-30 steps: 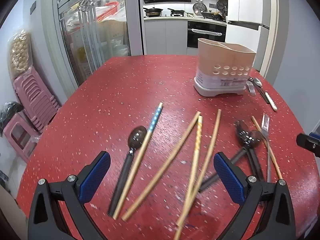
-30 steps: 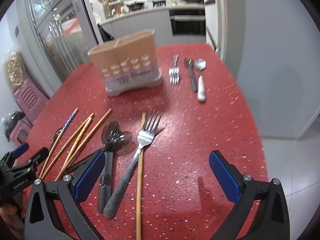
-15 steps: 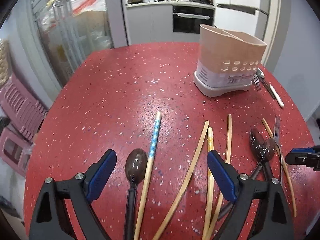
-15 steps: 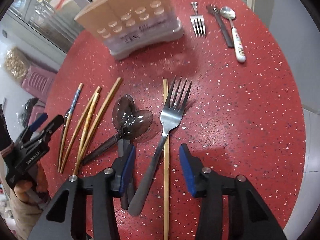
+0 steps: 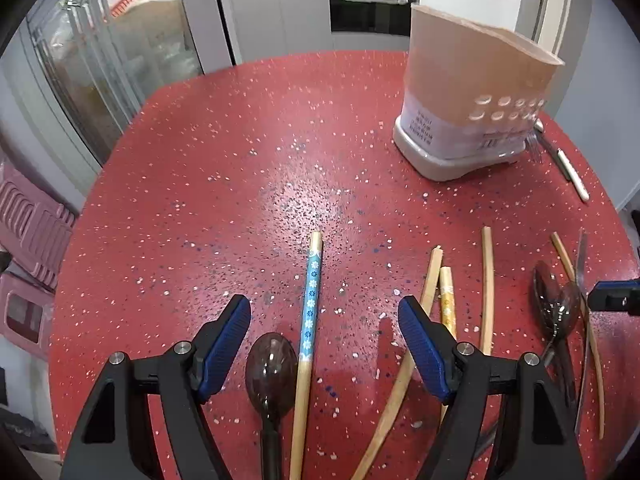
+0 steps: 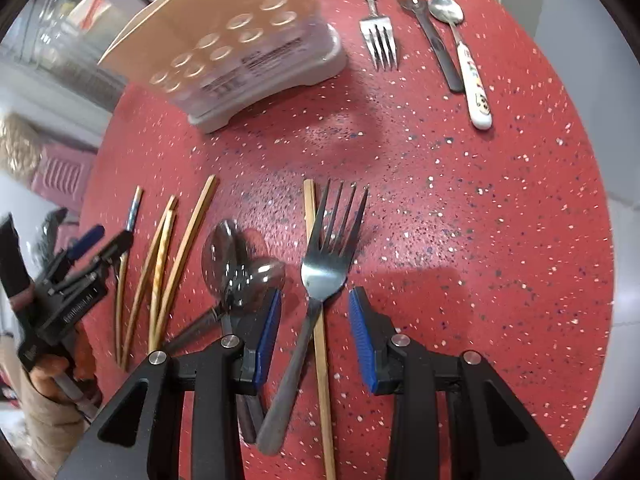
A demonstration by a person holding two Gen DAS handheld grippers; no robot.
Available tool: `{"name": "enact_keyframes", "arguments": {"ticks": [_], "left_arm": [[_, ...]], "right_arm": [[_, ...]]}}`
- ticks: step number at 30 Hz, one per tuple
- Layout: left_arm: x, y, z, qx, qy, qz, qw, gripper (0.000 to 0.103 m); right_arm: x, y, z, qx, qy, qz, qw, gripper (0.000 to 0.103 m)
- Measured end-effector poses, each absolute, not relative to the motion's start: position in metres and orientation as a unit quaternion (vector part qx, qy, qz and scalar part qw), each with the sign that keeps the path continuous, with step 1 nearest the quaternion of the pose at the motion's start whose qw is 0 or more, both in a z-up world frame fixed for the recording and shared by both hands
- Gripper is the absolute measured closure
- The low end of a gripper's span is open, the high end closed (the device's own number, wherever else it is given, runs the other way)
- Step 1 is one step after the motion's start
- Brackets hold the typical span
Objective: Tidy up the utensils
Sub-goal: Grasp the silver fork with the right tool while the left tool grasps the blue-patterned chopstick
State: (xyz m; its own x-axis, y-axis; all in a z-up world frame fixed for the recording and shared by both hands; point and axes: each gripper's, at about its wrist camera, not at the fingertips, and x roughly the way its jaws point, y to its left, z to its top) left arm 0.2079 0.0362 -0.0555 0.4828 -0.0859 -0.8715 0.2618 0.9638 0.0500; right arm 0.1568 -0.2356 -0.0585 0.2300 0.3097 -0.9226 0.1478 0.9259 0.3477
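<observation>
My left gripper (image 5: 324, 340) is open, low over the red table, straddling a blue-patterned chopstick (image 5: 310, 320) and a dark spoon (image 5: 270, 364). Several plain wooden chopsticks (image 5: 486, 280) lie to its right. My right gripper (image 6: 314, 334) is open, its jaws either side of a steel fork (image 6: 320, 276) lying across a wooden chopstick (image 6: 320, 340). Two dark spoons (image 6: 236, 264) overlap just left of it. The beige utensil holder (image 5: 472, 104) stands at the back right; it also shows in the right wrist view (image 6: 240, 40).
Beyond the holder lie a small fork (image 6: 380, 36), a dark spoon (image 6: 432, 36) and a white-handled spoon (image 6: 468, 64). The left gripper (image 6: 80, 264) shows at the left edge of the right wrist view. The table edge (image 6: 592, 240) curves close on the right. Pink stools (image 5: 24, 240) stand beside the table.
Both grippers have moved down and forward toward the table. The right jaws have narrowed around the fork and chopstick. The left gripper has shifted over the blue chopstick and narrowed.
</observation>
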Motion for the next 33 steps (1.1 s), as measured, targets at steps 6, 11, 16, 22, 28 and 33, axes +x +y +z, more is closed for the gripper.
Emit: {"name": "enact_keyframes", "arguments": {"ticks": [6, 11, 16, 22, 28, 33], "left_arm": [[0.22, 0.031, -0.068, 0.102, 0.521, -0.108, 0.841, 0.012], [0.225, 0.032, -0.069, 0.097, 0.529, -0.113, 0.836, 0.012], [0.228, 0.032, -0.07, 0.098, 0.537, -0.11, 0.83, 0.012], [0.225, 0.029, -0.07, 0.116, 0.541, -0.111, 0.826, 0.012], [0.223, 0.027, -0.069, 0.112, 0.542, -0.121, 0.824, 0.019], [0.224, 0.02, -0.069, 0.113, 0.541, -0.126, 0.824, 0.021]], "right_arm": [[0.173, -0.234, -0.063, 0.189, 0.619, 0.044, 0.761, 0.064], [0.18, -0.233, -0.063, 0.18, 0.621, 0.041, 0.762, 0.078], [0.182, -0.245, -0.072, 0.213, 0.619, 0.053, 0.754, 0.097], [0.177, -0.239, -0.063, 0.186, 0.619, 0.078, 0.759, 0.087], [0.182, -0.238, -0.058, 0.171, 0.613, 0.063, 0.769, 0.055], [0.19, -0.217, -0.062, 0.147, 0.619, 0.047, 0.77, 0.055]]}}
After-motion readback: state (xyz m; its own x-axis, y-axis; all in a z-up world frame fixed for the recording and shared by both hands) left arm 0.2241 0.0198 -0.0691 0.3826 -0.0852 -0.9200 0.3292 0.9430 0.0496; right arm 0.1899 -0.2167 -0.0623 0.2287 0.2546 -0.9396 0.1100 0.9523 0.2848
